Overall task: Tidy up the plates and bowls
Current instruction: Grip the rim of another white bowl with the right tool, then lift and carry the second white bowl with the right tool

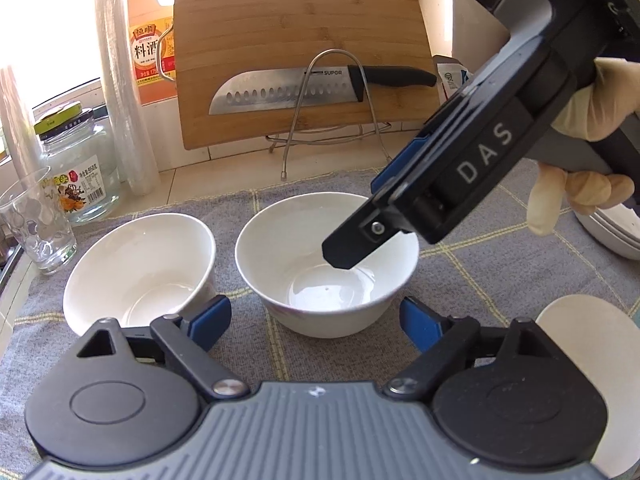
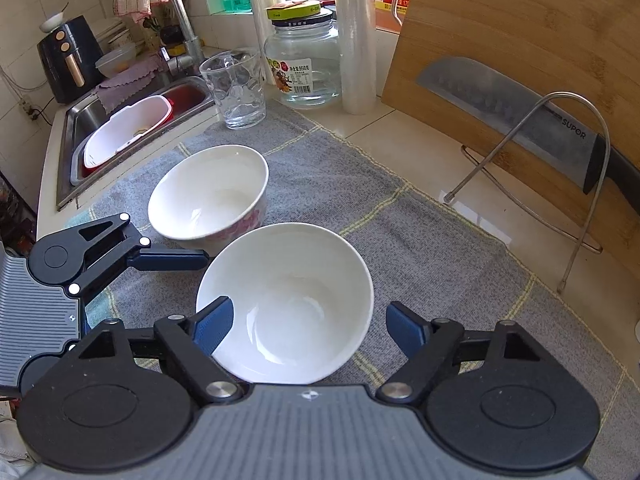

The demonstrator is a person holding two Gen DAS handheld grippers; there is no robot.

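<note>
Two white bowls sit side by side on a gray cloth (image 2: pixel 420 240) on the kitchen counter. In the right wrist view, the near bowl (image 2: pixel 286 304) is at 6 o'clock, and the far bowl (image 2: pixel 208 200), which has pink flowers on its side, is just beside it at 10 o'clock.

The right gripper (image 2: pixel 308 326) hangs over the near bowl with its blue pads apart. One pad is inside the rim, and the other is outside it, over the cloth. The pads do not press on the bowl.

The left gripper (image 1: pixel 316 322) has its pads apart too. In the left wrist view, its left pad is just beside the far bowl (image 1: pixel 140 268), and the near bowl (image 1: pixel 326 264) stands in front of the gap. It holds nothing.

A gloved hand (image 1: pixel 580 152) holds the right gripper at 2 o'clock in that view.

Behind the bowls, a knife (image 1: pixel 320 88) rests against a wooden cutting board (image 1: pixel 300 32). A drinking glass (image 2: pixel 236 88) and a jar (image 2: pixel 304 60) stand at 12 o'clock in the right wrist view. The sink (image 2: pixel 80 128) is at 10 o'clock.
</note>
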